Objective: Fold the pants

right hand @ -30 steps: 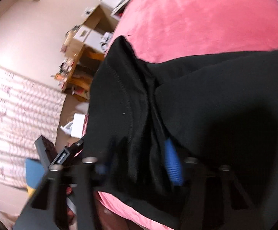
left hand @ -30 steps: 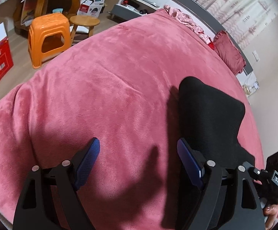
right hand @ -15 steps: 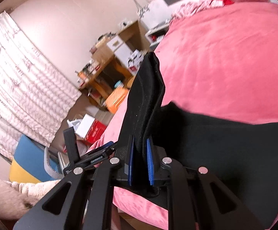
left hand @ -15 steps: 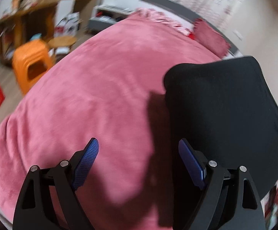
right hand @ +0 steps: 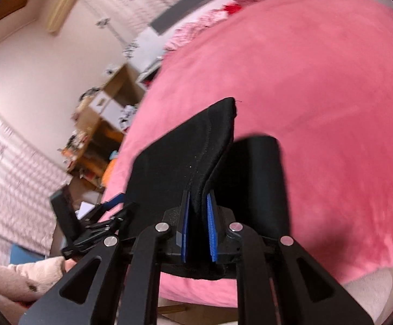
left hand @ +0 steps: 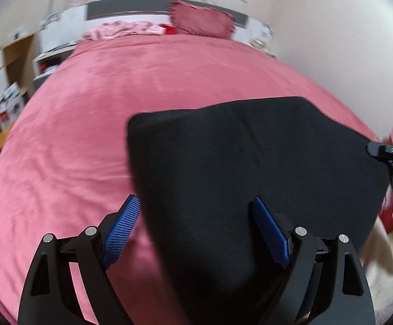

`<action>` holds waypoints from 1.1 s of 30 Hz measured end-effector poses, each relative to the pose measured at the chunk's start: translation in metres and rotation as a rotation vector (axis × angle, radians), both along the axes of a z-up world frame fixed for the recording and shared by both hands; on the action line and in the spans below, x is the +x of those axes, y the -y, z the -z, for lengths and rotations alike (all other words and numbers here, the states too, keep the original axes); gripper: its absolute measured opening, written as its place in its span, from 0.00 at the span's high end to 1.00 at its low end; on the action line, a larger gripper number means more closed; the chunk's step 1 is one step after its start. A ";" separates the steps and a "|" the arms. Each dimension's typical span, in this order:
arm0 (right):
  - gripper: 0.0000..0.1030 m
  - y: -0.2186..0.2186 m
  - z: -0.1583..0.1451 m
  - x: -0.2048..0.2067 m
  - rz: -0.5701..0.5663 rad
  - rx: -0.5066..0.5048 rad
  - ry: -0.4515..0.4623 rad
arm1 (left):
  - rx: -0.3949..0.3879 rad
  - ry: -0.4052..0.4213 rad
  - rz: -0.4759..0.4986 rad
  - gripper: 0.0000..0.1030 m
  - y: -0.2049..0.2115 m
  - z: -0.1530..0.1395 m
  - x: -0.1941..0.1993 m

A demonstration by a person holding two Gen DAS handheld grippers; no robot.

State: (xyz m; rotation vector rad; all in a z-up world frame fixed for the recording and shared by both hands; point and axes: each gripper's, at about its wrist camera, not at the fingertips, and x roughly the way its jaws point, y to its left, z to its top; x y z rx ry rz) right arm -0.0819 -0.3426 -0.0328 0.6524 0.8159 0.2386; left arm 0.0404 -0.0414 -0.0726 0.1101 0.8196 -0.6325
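Folded black fabric pants (left hand: 250, 162) lie near the front edge of a bed covered by a pink plush blanket (left hand: 88, 135). The left gripper (left hand: 199, 230), its blue-padded fingers (left hand: 123, 224) spread wide, hovers over the pants' near edge, one finger over the blanket, the other over the cloth. The right gripper (right hand: 199, 224) pinches a raised fold of the pants (right hand: 196, 149) between its pressed-together pads, lifting that corner off the blanket (right hand: 318, 94). A dark red pillow (left hand: 202, 23) rests at the headboard.
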 end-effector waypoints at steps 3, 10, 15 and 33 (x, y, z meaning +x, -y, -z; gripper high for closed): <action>0.90 0.010 0.034 -0.002 0.021 0.015 -0.073 | 0.078 0.029 0.032 0.10 0.021 0.010 0.000; 0.89 0.033 0.057 -0.006 0.034 0.046 -0.116 | 0.139 0.063 0.078 0.10 0.020 0.023 -0.007; 0.68 0.039 0.028 -0.002 0.052 -0.031 -0.058 | 0.080 -0.021 0.064 0.09 0.004 0.012 -0.006; 0.94 -0.064 0.037 0.125 -0.144 -0.478 -0.061 | 0.124 0.031 0.037 0.26 0.069 -0.006 0.061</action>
